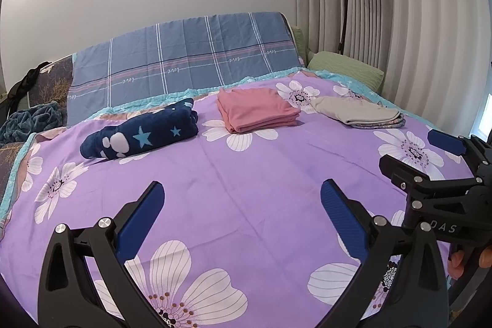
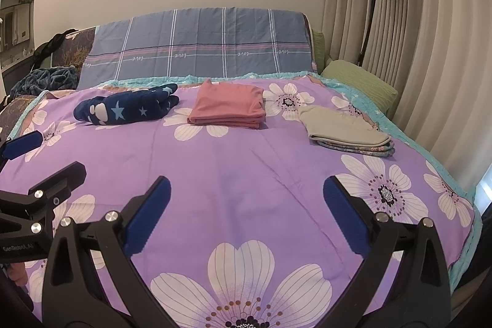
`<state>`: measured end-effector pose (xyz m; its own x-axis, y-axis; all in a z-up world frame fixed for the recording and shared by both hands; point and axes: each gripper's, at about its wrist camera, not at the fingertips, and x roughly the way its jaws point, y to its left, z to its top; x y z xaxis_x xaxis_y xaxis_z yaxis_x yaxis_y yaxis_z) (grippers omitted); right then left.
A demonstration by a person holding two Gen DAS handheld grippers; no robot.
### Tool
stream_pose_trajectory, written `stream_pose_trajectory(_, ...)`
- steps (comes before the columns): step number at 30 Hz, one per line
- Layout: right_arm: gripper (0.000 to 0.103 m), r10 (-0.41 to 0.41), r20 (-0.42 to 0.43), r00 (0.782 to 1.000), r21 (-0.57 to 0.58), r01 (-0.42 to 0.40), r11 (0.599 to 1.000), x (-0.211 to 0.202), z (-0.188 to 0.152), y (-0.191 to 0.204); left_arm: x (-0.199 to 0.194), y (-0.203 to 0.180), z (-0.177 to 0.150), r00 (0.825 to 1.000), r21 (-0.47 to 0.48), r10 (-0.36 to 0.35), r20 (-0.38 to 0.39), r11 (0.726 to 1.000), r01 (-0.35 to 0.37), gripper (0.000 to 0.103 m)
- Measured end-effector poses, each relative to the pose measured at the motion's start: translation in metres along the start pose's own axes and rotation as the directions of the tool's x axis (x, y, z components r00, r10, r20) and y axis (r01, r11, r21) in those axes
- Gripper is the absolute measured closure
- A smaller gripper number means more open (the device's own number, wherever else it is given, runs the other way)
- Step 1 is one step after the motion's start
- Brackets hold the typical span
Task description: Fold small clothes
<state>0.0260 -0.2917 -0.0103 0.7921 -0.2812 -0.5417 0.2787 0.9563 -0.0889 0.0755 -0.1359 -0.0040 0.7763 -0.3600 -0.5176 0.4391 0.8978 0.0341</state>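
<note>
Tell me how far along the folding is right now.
Done, apparently: the pink garment and the beige garment atop a patterned one lie folded flat on the purple bedspread. The navy star-print piece is bundled, not flat, so it may need redoing. The left gripper and right gripper are open and empty. No unfolded clothes are visible.

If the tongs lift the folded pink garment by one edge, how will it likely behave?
The pink garment looks like thin, soft cloth in stacked layers, so it would probably droop and unfold. It seems light for its size. Pushed across the smooth purple bedspread, it may slide or bunch rather than roll.
</note>
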Motion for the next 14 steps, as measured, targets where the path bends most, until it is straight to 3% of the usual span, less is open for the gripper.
stream_pose_trajectory(14,0.002,0.000,-0.009,1.000,-0.005,0.000,1.000,0.0035,0.0014,-0.0005,0.0013,0.0008,-0.0029,1.000,0.002,0.002,-0.007,1.000,-0.002,0.001)
